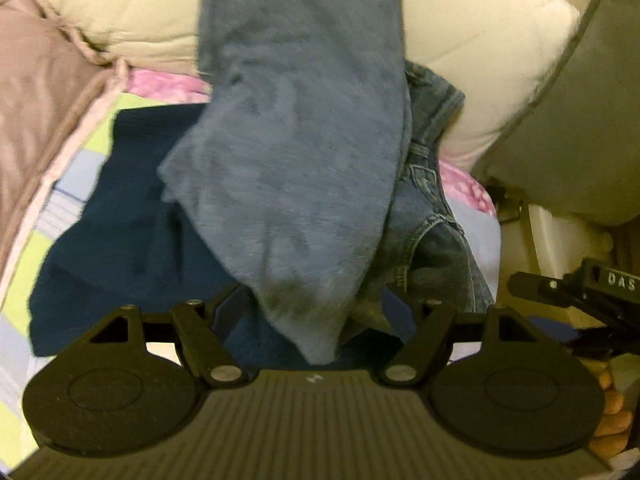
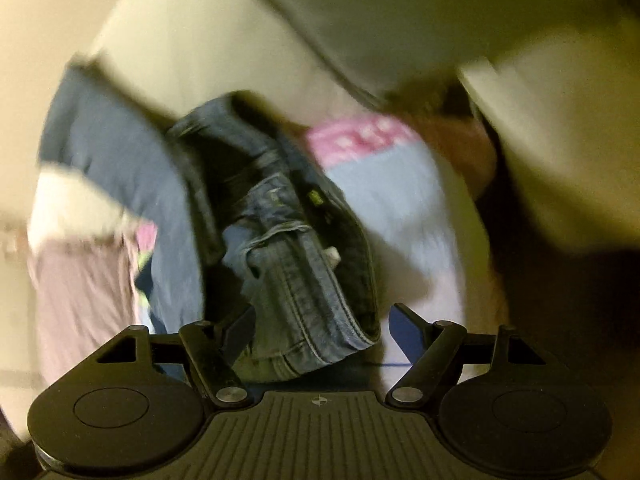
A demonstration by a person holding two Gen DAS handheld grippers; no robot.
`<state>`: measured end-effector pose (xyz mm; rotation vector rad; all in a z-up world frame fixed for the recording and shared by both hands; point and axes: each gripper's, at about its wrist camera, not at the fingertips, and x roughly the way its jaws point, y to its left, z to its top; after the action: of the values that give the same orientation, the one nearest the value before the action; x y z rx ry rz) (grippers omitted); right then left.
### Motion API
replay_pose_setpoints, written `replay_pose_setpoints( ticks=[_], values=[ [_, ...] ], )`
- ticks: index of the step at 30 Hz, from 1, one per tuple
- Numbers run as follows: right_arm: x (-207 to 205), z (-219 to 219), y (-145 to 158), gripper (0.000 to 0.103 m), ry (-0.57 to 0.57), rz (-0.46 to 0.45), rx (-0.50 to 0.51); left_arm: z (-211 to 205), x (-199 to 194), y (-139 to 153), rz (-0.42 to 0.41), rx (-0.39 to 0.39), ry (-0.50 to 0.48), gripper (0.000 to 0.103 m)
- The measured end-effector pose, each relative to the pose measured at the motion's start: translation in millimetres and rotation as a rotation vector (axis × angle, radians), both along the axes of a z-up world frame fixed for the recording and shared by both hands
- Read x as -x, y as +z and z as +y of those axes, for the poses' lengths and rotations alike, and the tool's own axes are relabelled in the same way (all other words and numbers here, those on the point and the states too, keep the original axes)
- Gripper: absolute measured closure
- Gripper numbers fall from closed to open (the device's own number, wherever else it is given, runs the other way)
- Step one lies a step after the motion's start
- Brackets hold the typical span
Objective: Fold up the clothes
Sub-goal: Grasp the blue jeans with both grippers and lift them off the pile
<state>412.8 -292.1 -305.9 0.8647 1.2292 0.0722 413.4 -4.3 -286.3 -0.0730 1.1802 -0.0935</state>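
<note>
1. At the far left of your left wrist view, a mauve blanket (image 1: pixel 44 92) lies bunched on the bed (image 1: pixel 28 344), whose sheet shows green, lilac and pink patches.
2. Next comes a dark navy garment (image 1: pixel 120 220), spread flat on that sheet.
3. In the middle, a grey-blue garment (image 1: pixel 300 160) hangs across the view, and its lower end drops between the fingers of your left hand-held gripper (image 1: pixel 316 312). The fingers stand wide apart; I cannot tell whether they pinch the cloth.
4. Just right of it, crumpled denim jeans (image 1: pixel 436 208) lie on the bed against a cream pillow (image 1: pixel 480 60).
5. At the right edge, your right hand-held gripper (image 1: pixel 568 292) shows beside the bed.
6. In your blurred right wrist view, the jeans (image 2: pixel 296 260) reach down between the fingers of that gripper (image 2: pixel 322 328), which are spread wide, with the cloth nearer the left finger.
</note>
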Motion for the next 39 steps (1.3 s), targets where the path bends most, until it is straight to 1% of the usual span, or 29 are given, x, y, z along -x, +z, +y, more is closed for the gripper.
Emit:
replay_pose_setpoints(
  ticks=[2,5,8,9,10,11,12,13,15,17,18,19,20,21,22,23,24,25,28,30,32,34,37,39],
  values=[
    [-1,-8,-19,0.026,-0.089,0.055,-0.082,-6,-9,-13,0.013,0.001,-0.024,0.031],
    [-3,-11,-42,0.026,-0.171,0.107,-0.175,-13,-22,-31,0.026,-0.018,-0.046,0.031],
    [-4,-8,-57,0.026,-0.215,0.128,-0.217,-13,-34,-46,0.025,-0.043,-0.050,0.031],
    [-5,-7,-59,0.030,-0.226,0.122,-0.220,-13,-38,-51,0.024,-0.051,-0.052,0.035],
    [-6,-6,-58,0.042,-0.233,0.102,-0.212,-11,-40,-53,0.015,-0.053,-0.052,0.050],
    [-8,-4,-53,0.060,-0.221,0.076,-0.191,-8,-41,-53,-0.001,-0.052,-0.052,0.059],
    [-11,-3,-47,0.080,-0.193,0.047,-0.175,-3,-42,-51,-0.016,-0.034,-0.042,0.083],
    [-13,-2,-40,0.086,-0.175,0.019,-0.182,4,-43,-48,-0.030,-0.004,-0.025,0.097],
    [-16,-1,-28,0.087,-0.137,-0.037,-0.197,21,-43,-45,-0.034,0.076,0.048,0.097],
    [-19,1,-18,0.086,-0.103,-0.082,-0.220,30,-43,-46,-0.028,0.087,0.098,0.091],
    [-21,4,-19,0.083,-0.093,-0.083,-0.241,32,-44,-47,-0.019,0.083,0.117,0.078],
    [-23,8,-21,0.077,-0.085,-0.072,-0.246,32,-44,-50,-0.012,0.083,0.121,0.072],
    [-23,12,-24,0.064,-0.079,-0.054,-0.242,32,-45,-53,-0.008,0.088,0.116,0.072],
    [-24,17,-27,0.061,-0.074,-0.040,-0.248,31,-44,-54,-0.010,0.099,0.105,0.081],
    [-23,21,-30,0.061,-0.072,-0.028,-0.265,30,-44,-52,-0.017,0.114,0.090,0.100],
    [-22,25,-29,0.064,-0.067,-0.032,-0.281,29,-43,-50,-0.025,0.130,0.075,0.100],
    [-20,28,-26,0.089,-0.058,-0.055,-0.298,34,-38,-41,-0.052,0.144,0.085,0.100],
    [-19,30,-19,0.089,-0.046,-0.080,-0.299,42,-30,-26,-0.094,0.156,0.113,0.100],
    [-18,33,23,0.090,-0.027,-0.188,-0.274,69,-8,17,-0.220,0.194,0.195,0.101],
    [-19,33,57,0.091,-0.023,-0.267,-0.301,86,7,46,-0.303,0.219,0.251,0.101],
    [-18,39,97,0.091,0.014,-0.368,-0.323,104,22,75,-0.387,0.243,0.306,0.101],
    [-14,53,144,0.091,0.082,-0.512,-0.322,124,42,106,-0.473,0.265,0.362,0.101],
    [-1,87,221,0.091,0.197,-0.748,-0.312,165,92,156,-0.604,0.294,0.452,0.101],
    [9,114,267,0.091,0.266,-0.859,-0.339,192,133,185,-0.682,0.323,0.522,0.101]
  ],
)
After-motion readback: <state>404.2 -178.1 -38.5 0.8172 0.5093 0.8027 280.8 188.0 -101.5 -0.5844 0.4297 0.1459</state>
